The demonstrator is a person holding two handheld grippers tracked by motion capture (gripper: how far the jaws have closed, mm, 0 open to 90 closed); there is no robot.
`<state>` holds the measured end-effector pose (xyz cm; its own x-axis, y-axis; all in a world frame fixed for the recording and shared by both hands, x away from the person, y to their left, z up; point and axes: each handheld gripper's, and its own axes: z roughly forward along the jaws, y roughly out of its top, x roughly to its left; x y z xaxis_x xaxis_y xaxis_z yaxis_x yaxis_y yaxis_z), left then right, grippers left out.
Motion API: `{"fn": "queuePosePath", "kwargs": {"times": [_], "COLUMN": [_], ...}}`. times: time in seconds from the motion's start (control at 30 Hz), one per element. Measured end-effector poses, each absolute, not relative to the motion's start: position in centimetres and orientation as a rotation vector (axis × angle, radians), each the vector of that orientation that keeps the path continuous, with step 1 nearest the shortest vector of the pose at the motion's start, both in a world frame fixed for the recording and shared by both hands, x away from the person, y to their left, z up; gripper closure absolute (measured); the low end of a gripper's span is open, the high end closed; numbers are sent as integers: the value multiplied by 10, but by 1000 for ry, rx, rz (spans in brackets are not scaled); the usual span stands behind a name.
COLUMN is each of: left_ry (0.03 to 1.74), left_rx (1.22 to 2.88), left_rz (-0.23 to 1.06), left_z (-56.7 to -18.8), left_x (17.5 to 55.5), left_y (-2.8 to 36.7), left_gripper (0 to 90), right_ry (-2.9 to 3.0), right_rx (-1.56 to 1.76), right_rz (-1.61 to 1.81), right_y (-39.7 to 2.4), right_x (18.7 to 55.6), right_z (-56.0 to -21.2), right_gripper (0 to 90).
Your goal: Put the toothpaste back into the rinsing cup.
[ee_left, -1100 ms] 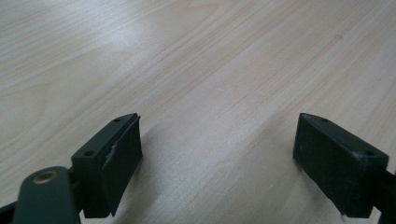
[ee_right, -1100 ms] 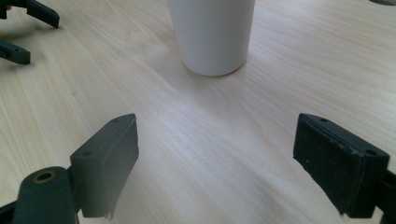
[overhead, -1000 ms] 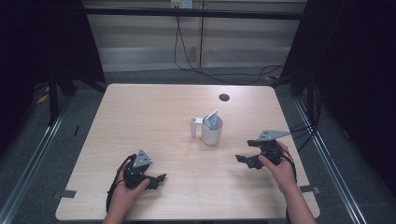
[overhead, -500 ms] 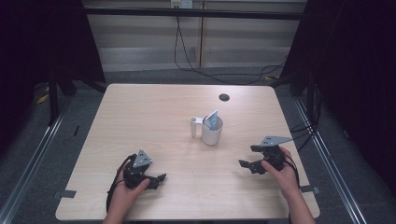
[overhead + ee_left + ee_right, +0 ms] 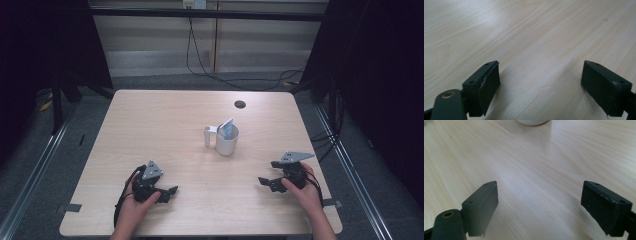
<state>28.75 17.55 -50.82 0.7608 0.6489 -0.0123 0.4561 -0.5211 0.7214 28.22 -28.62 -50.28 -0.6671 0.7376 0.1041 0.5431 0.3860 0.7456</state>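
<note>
Resting low on the near edge of the wooden bench (image 5: 165,125), the left tongs (image 5: 167,192) sit in the person's left hand (image 5: 132,207), and the left gripper view shows the 2 black jaws spread wide with bare wood between them. The right tongs (image 5: 267,183) lie near the opposite near corner in the right hand (image 5: 305,192), and the right gripper view shows those jaws equally far apart, holding nothing.

Between the 2 hands and farther up the bench stands a white cup (image 5: 227,141), well apart from both tongs. A pale blue flat piece (image 5: 227,129) leans out of its mouth, and a small white cylinder (image 5: 207,136) stands upright just beside its left side. The cup's rounded base (image 5: 532,122) peeks in at the top of the right gripper view. A small dark round hole (image 5: 240,104) sits near the far edge of the bench.

No brand, label or readable writing can be made out on the cup, the tongs or the bench.
</note>
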Motion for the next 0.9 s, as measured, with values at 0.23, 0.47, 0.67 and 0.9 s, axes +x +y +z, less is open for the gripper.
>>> {"fn": "queuePosePath", "kwargs": {"times": [0.23, 0.47, 0.67, 0.9], "left_ry": [823, 824, 825, 826], "left_rx": [2212, 2211, 2210, 2209], "left_rz": [332, 330, 329, 329], "left_z": [-508, -508, -508, -508], "left_x": [287, 287, 287, 287], "left_y": [176, 175, 175, 175], "left_gripper": [153, 153, 153, 153], "right_ry": [2402, 2403, 2404, 2404], "right_rx": [1127, 1112, 1091, 1099], "right_rz": [1107, 1082, 1052, 1047], "right_y": [-288, -289, -289, -289], "right_x": [277, 273, 271, 271], "right_z": [-509, -511, -512, -512], "right_gripper": [141, 144, 143, 140]}}
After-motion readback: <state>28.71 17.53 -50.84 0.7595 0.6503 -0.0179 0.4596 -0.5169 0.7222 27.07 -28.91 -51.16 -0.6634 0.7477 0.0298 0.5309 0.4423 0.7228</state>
